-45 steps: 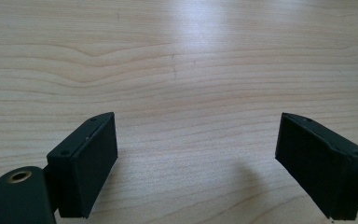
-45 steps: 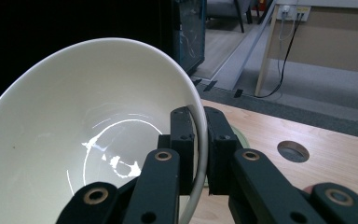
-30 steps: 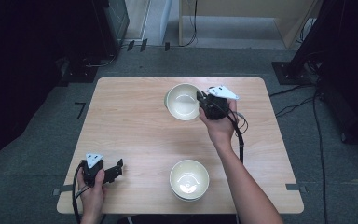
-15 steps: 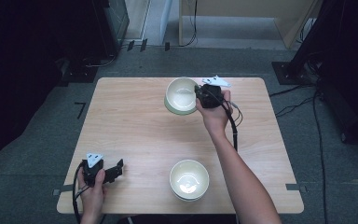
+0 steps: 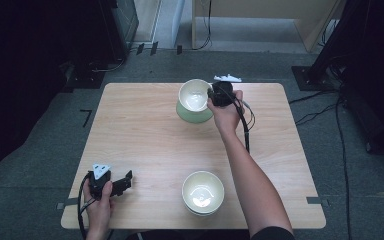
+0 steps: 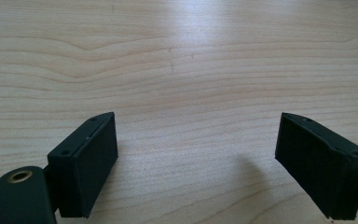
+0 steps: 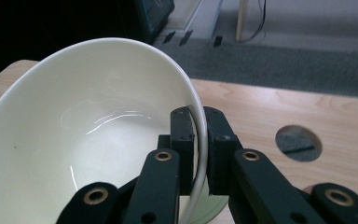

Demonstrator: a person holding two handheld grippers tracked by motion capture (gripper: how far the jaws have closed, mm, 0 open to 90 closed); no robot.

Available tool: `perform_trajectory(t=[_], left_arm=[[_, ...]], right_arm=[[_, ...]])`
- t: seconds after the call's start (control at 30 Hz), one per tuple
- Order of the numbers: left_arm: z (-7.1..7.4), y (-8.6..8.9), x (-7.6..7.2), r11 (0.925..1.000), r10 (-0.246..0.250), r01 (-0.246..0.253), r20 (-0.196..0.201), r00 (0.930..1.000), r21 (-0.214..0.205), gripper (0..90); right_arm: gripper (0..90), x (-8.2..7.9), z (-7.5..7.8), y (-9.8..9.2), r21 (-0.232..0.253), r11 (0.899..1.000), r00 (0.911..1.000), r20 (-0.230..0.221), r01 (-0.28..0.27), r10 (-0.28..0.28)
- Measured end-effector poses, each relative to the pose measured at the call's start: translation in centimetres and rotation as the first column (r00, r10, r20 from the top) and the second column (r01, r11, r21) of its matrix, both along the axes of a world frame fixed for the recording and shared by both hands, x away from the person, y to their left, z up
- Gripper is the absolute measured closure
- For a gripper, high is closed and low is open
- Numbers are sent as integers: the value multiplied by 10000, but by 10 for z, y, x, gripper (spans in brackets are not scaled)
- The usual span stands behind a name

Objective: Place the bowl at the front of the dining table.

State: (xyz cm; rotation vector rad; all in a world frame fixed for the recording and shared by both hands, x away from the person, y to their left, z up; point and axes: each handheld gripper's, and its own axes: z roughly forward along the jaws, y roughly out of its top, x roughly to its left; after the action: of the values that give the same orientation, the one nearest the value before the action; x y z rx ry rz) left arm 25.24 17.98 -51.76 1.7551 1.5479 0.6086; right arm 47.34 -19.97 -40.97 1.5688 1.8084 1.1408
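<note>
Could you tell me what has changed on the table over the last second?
The right hand-held gripper, shut on the far bowl at its rim, has lifted and tilted it off a green plate, carrying it toward the table's far edge. The left hand-held gripper, open, and the near bowl stayed put.

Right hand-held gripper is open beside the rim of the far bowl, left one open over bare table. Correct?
Not quite. The right hand-held gripper is shut on the far bowl, its jaws clamping the rim from inside and outside, as the right gripper view shows. The rest holds: the left hand-held gripper is open over bare table.
</note>
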Motion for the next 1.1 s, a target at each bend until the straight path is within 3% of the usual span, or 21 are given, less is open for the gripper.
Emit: perform_trajectory(t=[0.2, 0.3, 0.37, 0.43, 0.6, 0.87, 0.9, 0.97, 1.0, 1.03, 1.1], left_arm=[[0, 0, 0, 10000, -28, 28, -20, 10000, 28, 127], [0, 0, 0, 10000, -33, 33, -15, 10000, 39, 127], [0, 0, 0, 10000, -35, 35, -17, 10000, 41, 127], [0, 0, 0, 10000, -40, 40, -21, 10000, 45, 127], [0, 0, 0, 10000, -40, 40, -16, 10000, 53, 127], [0, 0, 0, 10000, -49, 49, -27, 10000, 14, 127], [0, 0, 0, 10000, -58, 58, -39, 10000, 22, 127], [0, 0, 0, 10000, -60, 60, -28, 10000, -59, 127], [0, 0, 1, 10000, -69, 69, -29, 10000, -41, 127], [0, 0, 1, 10000, -69, 69, -29, 10000, -41, 127], [0, 0, 1, 9999, -84, 84, -25, 10000, -65, 127]], right_arm=[[847, 14, 1, -1, 510, 9984, 9942, -1063, 226, -171], [848, 25, 3, -2, 779, 9956, 9826, -1821, 518, -369], [848, 28, 3, -3, 808, 9951, 9803, -1936, 571, -405], [849, 35, 3, -5, 817, 9937, 9719, -2285, 766, -561], [852, 45, -2, -6, 631, 9930, 9632, -2565, 1001, -808], [868, 56, -17, 2, 185, 9939, 9565, -2743, 1085, -993], [870, 60, -24, 3, 272, 9932, 9507, -2934, 1132, -1003], [870, 61, -27, 3, 276, 9928, 9481, -3009, 1161, -1026], [870, 66, -37, 5, 130, 9939, 9392, -3287, 1093, -990], [870, 66, -37, 5, 130, 9939, 9392, -3287, 1093, -990], [870, 68, -44, 6, 14, 9942, 9298, -3544, 1074, -999]])
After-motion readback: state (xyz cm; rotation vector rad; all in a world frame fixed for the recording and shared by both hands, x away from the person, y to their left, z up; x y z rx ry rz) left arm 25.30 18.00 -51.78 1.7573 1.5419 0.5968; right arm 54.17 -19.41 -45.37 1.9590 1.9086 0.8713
